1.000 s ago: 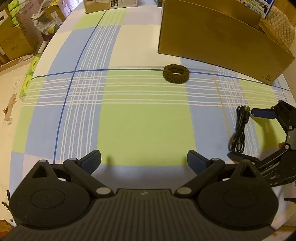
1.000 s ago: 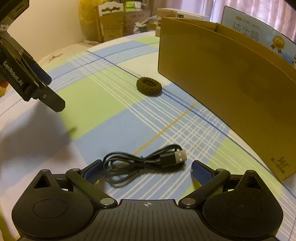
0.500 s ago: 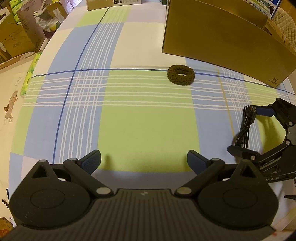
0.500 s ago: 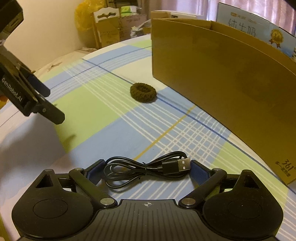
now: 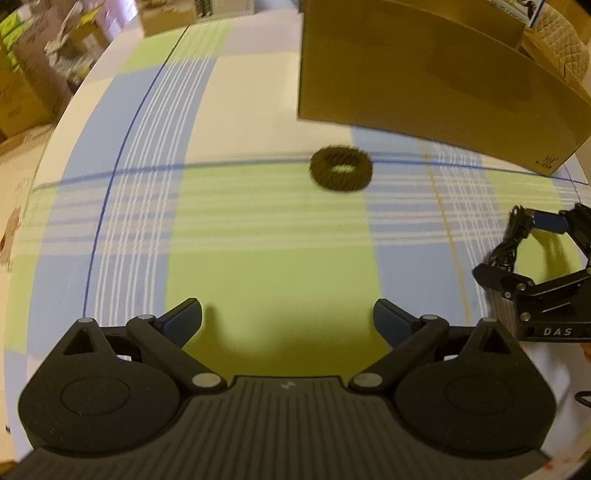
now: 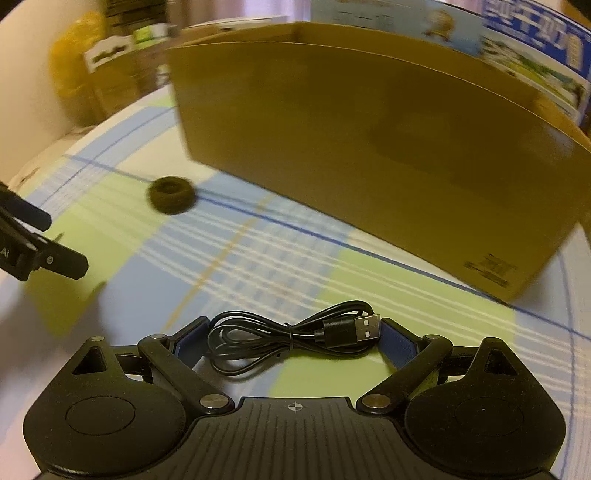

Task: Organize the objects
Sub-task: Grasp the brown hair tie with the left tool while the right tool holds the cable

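Note:
A bundled black USB cable (image 6: 258, 339) spans the jaws of my right gripper (image 6: 291, 339), its loops against the left pad and its plug against the right pad, so the gripper is shut on it. In the left wrist view that right gripper (image 5: 524, 247) and the cable (image 5: 511, 243) sit at the right edge. A dark knitted hair tie (image 5: 341, 173) (image 6: 171, 194) lies on the plaid tablecloth in front of the brown cardboard box (image 5: 424, 81) (image 6: 369, 147). My left gripper (image 5: 288, 321) hangs open over a green square with nothing between its fingers.
The table's rounded edge (image 5: 55, 140) runs along the left, with cartons and clutter (image 5: 33, 74) on the floor beyond. A printed blue-and-white carton (image 6: 535, 62) stands behind the brown box. A small box (image 5: 199, 11) sits at the table's far end.
The right gripper's jaws have come in onto the cable and it has rolled, carrying the cable along. The left gripper has drifted forward, towards the hair tie.

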